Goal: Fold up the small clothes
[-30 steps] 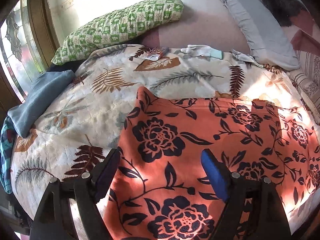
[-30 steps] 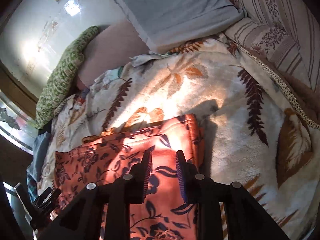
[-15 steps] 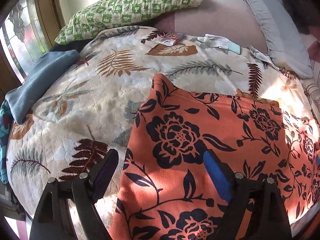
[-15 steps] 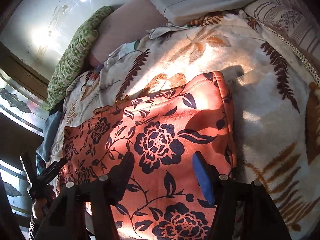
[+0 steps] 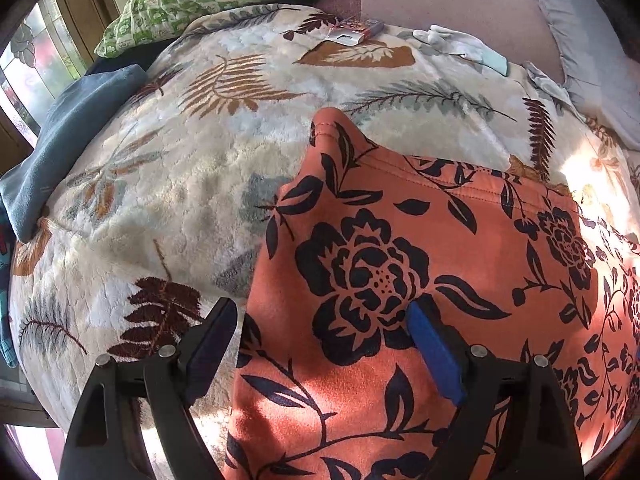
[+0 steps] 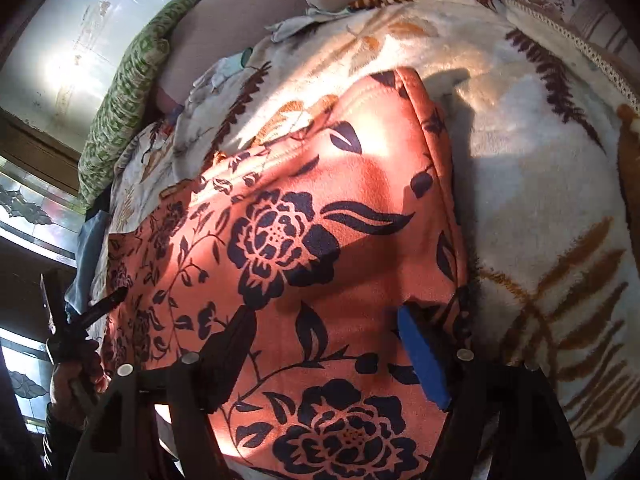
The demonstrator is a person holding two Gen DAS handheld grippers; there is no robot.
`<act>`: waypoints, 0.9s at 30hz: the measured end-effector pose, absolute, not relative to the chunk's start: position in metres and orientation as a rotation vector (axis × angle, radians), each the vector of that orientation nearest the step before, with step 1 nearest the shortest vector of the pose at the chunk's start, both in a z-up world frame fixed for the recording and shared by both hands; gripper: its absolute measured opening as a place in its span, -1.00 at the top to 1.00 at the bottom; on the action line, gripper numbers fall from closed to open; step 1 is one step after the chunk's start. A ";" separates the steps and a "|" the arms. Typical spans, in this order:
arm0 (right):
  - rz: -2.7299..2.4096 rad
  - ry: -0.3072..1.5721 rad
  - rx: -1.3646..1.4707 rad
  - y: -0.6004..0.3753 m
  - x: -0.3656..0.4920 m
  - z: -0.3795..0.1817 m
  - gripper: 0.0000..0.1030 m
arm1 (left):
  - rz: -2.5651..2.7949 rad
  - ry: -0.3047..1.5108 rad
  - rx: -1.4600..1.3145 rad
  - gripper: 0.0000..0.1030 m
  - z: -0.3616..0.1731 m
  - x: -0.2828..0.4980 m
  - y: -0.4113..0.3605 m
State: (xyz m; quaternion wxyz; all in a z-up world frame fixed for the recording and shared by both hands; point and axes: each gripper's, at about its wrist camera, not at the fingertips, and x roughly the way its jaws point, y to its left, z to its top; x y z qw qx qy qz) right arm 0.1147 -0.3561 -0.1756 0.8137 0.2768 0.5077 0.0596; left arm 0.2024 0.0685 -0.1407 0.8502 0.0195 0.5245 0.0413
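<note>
Both grippers, left [image 5: 320, 336] and right [image 6: 324, 344], were spread wide, holding nothing over the floral garment [image 5: 400, 264] lying on the blanket [image 5: 168, 200]. Plush fabric could bunch up if they grabbed crooked.

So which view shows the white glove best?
The left wrist view: the glove lies in plain sight at the far edge of the blanket, fingers and teal cuff readable. The right wrist view shows it only as a small, tilted pale shape near the pillow, hard to make out.
</note>
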 end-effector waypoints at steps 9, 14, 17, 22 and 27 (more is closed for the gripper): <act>0.229 1.017 0.694 -0.353 0.070 -0.147 -0.48 | -0.022 0.951 0.113 -0.70 -0.103 0.170 0.010; 0.210 1.084 0.723 -0.356 0.069 -0.169 -0.48 | -0.006 1.035 0.233 -0.70 -0.148 0.172 -0.015; 0.223 1.023 0.657 -0.356 0.079 -0.137 -0.48 | -0.028 1.023 0.173 -0.70 -0.134 0.163 -0.009; 0.235 0.962 0.678 -0.372 0.138 -0.119 -0.48 | -0.059 0.971 0.160 -0.70 -0.117 0.139 -0.009; 0.123 1.060 0.821 -0.411 0.195 -0.181 -0.47 | -0.101 0.974 0.144 -0.70 -0.119 0.121 -0.012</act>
